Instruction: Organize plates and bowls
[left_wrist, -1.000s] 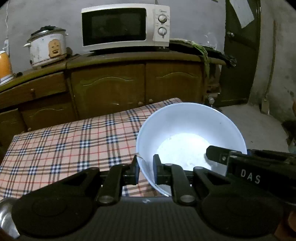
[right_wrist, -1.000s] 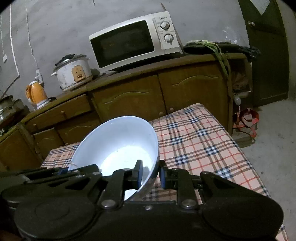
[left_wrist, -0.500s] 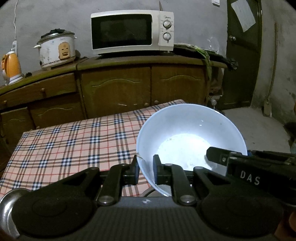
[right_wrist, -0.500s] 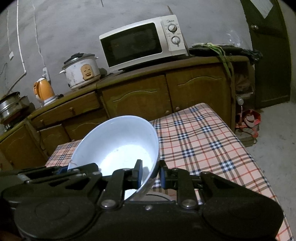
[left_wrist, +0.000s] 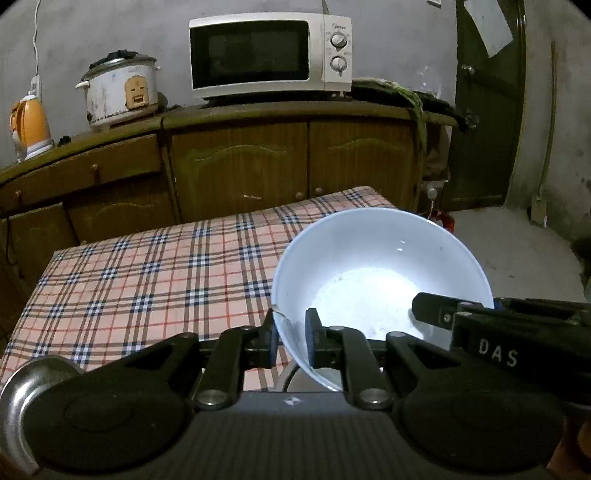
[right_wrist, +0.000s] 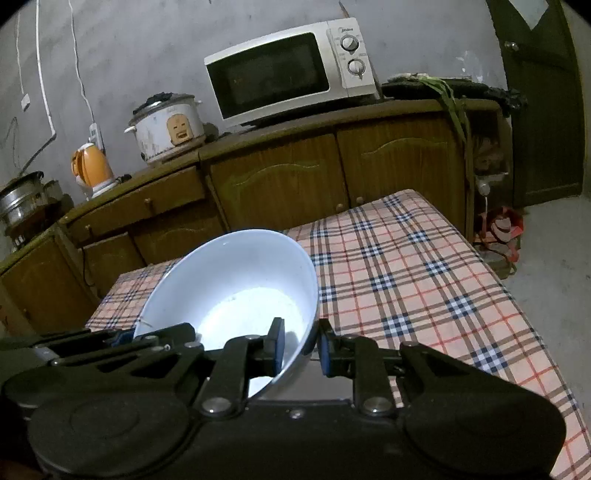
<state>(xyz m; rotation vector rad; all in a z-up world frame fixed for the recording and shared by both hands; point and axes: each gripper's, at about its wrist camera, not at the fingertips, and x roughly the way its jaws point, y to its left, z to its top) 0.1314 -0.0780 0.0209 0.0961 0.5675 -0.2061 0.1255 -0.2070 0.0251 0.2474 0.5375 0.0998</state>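
From the left wrist, the left gripper (left_wrist: 291, 341) pinches the near-left rim of a white bowl (left_wrist: 369, 280), held above the checked tablecloth (left_wrist: 147, 273) ahead; the other gripper reaches in from the right.

From the right wrist, the right gripper (right_wrist: 299, 347) clamps the bowl's (right_wrist: 236, 280) right wall, one finger inside, one outside. A microwave (right_wrist: 291, 70) stands far ahead.

Grey plaster wall (left_wrist: 110, 29), wooden cabinets (left_wrist: 240, 166), dark door (left_wrist: 484, 110), concrete floor (left_wrist: 517, 251), dim light.

White bowl (left_wrist: 373, 266) — pink-and-navy plaid tablecloth (left_wrist: 147, 273) — orange kettle (left_wrist: 29, 125)
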